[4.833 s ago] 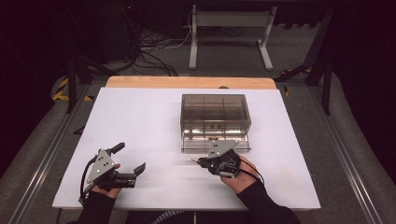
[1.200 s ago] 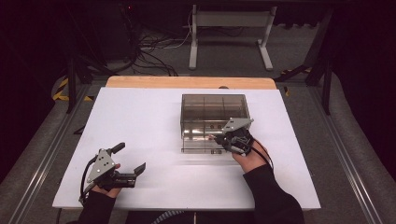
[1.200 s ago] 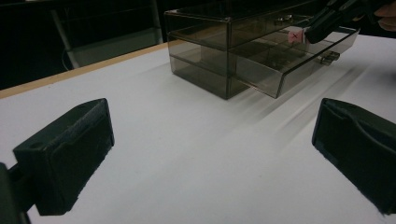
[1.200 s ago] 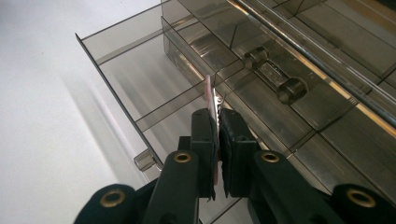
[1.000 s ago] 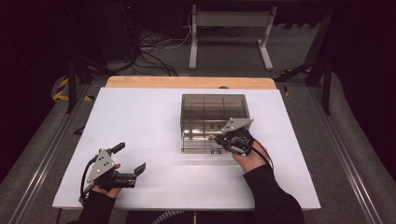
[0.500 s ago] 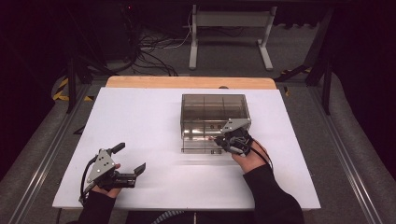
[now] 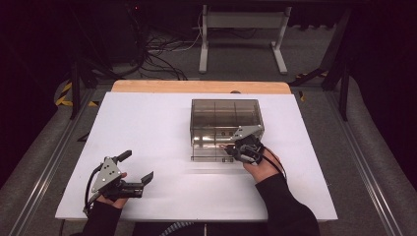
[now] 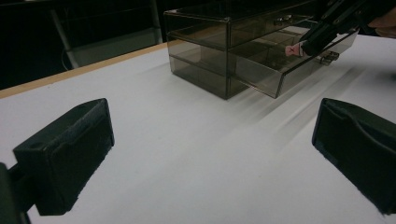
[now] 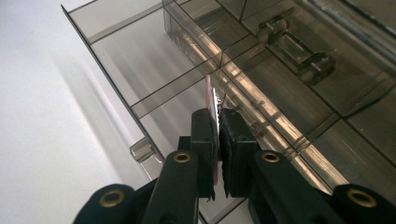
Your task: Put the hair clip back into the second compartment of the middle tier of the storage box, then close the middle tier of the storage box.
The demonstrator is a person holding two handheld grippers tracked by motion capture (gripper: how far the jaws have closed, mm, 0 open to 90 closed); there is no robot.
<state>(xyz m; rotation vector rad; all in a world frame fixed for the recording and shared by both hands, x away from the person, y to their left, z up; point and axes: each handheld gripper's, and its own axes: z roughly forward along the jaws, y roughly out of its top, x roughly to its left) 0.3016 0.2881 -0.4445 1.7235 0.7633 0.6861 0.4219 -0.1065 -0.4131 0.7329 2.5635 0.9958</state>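
A smoky clear drawer cabinet [image 7: 223,115] stands on the white table, with its lower drawer [image 7: 209,151] pulled out toward me. My right gripper [image 7: 229,149] hangs over the open drawer, shut on a small flat pink piece [image 9: 208,99] held edge-up between its pads. In the left gripper view that pink piece [image 8: 293,49] shows a dark mark and sits just above the drawer [image 8: 280,70]. The drawer's compartments [image 9: 140,60] look bare. My left gripper [image 7: 146,178] rests at the front left, open with nothing between its jaws.
The white table top [image 7: 147,128] spreads wide left of the cabinet. A wooden strip [image 7: 196,87] runs along its far edge. The closed upper drawer has a clear knob [image 9: 303,51]. Cables and a stand's legs lie on the floor beyond.
Early on, my right gripper was low on the table in front of the cabinet; it has since moved up over the open drawer. Over the last second nothing has moved.
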